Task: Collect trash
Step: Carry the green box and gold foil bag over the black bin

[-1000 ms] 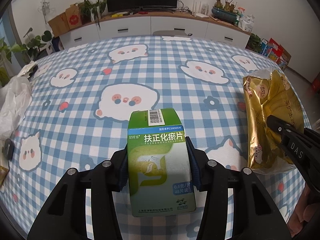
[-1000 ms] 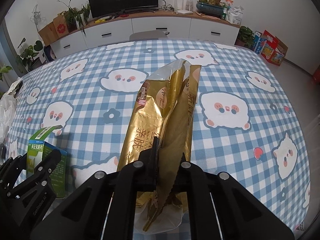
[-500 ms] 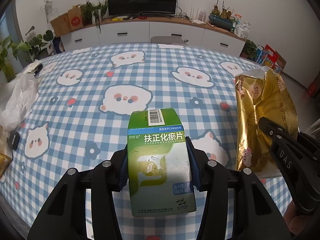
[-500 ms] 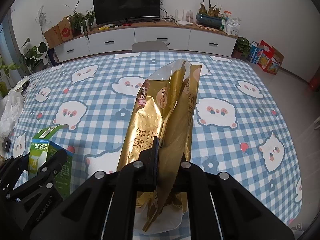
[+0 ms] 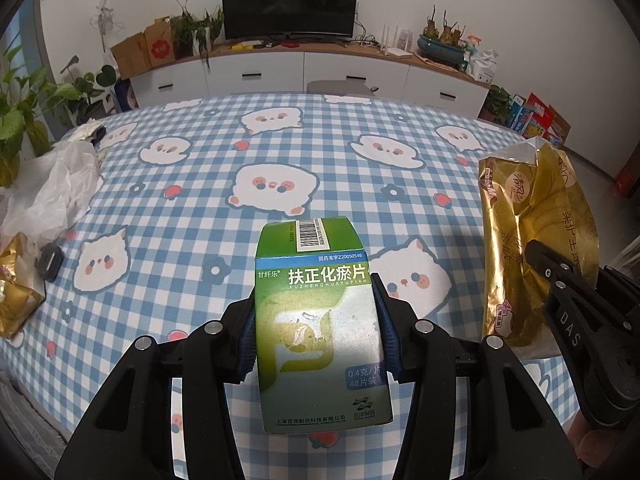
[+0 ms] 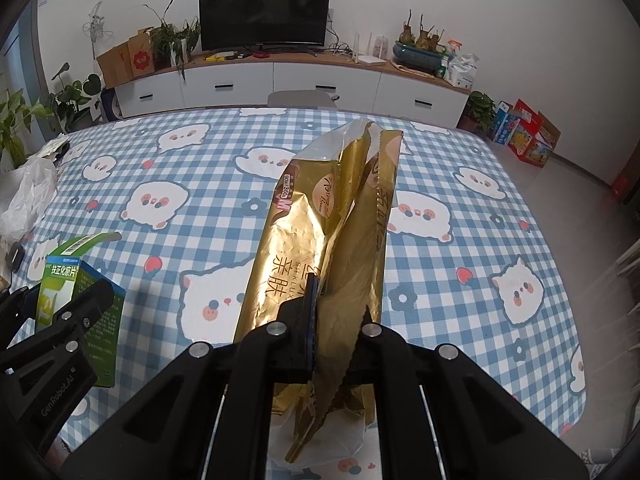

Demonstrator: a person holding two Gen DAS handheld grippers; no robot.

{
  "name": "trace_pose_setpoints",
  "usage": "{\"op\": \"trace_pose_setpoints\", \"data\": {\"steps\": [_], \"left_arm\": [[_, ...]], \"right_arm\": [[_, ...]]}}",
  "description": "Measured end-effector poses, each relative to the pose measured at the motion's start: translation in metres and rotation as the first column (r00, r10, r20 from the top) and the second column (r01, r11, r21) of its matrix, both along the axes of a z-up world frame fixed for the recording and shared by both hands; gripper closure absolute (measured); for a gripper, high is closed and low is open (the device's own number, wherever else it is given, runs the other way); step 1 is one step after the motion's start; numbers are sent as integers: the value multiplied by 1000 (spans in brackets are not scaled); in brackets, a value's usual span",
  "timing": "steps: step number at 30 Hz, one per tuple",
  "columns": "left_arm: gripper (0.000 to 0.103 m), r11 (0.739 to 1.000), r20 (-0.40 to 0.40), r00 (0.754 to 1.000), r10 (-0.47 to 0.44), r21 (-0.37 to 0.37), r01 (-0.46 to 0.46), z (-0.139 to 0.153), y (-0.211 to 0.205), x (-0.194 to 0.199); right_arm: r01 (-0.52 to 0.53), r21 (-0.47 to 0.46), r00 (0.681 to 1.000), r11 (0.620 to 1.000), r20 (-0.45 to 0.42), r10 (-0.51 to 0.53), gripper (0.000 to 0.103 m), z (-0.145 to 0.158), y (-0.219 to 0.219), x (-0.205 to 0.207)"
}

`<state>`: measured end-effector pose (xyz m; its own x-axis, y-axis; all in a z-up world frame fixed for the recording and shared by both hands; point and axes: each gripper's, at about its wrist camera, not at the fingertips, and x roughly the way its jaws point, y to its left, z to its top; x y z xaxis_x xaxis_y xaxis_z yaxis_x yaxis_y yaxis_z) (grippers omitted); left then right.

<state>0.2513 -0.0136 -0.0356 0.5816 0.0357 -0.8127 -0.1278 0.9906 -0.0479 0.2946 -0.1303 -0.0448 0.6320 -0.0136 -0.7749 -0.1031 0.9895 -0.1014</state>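
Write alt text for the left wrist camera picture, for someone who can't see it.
The left gripper holds an upright green medicine box between its fingers above a table with a blue checked cartoon-animal tablecloth. At right, the right gripper holds a gold foil bag; crumpled white plastic lies at left.

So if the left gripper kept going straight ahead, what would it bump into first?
Probably nothing soon: the left gripper, shut on the green box, points over bare tablecloth; the white cabinet lies beyond. Depth is unclear.
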Motion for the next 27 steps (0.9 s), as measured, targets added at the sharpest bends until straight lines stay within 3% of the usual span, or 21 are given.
{"op": "trace_pose_setpoints", "data": {"steps": [27], "left_arm": [[55,999,0,1000,-21,-26,21,15,-12,-92]], "right_arm": [[-38,21,999,999,39,37,98,22,-5,-93]]}}
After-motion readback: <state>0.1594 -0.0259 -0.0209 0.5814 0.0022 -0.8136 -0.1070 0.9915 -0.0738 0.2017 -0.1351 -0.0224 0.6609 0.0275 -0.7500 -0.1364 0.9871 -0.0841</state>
